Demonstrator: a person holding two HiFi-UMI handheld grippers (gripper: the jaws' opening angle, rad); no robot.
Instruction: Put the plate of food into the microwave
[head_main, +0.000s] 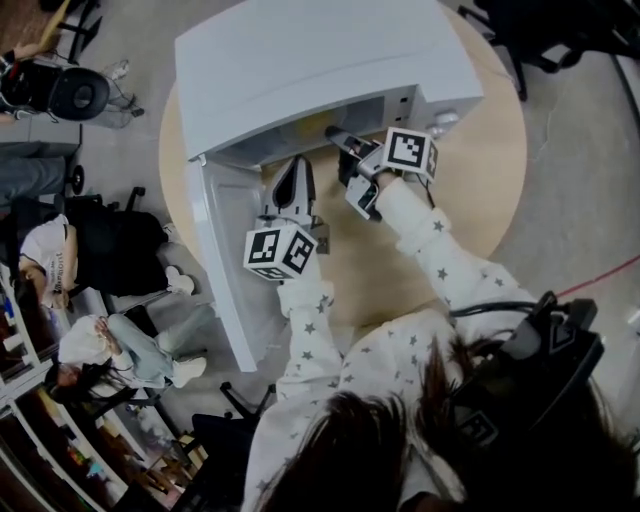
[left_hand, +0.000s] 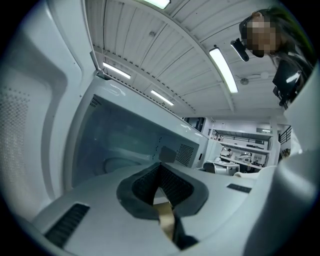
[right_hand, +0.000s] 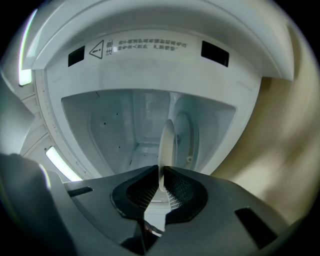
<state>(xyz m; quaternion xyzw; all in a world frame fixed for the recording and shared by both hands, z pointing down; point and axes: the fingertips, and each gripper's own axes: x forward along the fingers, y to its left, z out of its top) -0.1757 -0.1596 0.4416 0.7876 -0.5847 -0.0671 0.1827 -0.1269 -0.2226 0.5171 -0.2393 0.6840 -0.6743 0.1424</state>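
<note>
Right tongs clamped on the plate rim, and we see the plate edge-on, poking into the open microwave (door swung wide).
Our left tongs sit pressed together with nothing in them, near the door, over the counter.
</note>
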